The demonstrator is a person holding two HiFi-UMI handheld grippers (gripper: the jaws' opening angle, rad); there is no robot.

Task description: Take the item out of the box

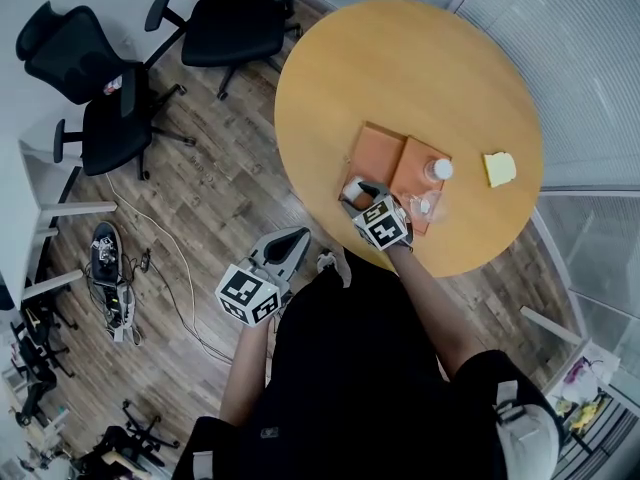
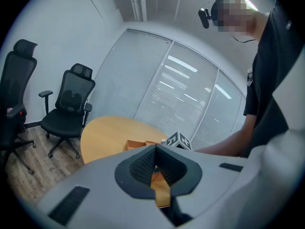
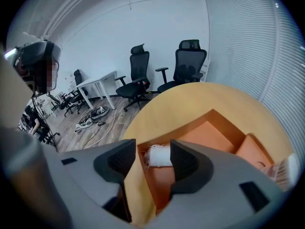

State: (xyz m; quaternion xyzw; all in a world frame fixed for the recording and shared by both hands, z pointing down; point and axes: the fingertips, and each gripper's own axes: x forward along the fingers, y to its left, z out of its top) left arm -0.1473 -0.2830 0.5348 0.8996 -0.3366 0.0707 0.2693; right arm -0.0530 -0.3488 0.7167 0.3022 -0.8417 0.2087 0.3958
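R hand-held gripper (image 3: pixel 153 151) spread astride box (image 3: pixel 136 190) wall, item (image 3: pixel 159 157) ahead | L hand-held gripper (image 2: pixel 155 167) closed

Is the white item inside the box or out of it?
Inside: the white item lies in the box's near corner, between the open right gripper's jaws, ungripped.

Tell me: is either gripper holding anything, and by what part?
Nothing is held. The right gripper is open above the orange box, with the white item showing between its jaws, ungripped. The left gripper is shut, empty.
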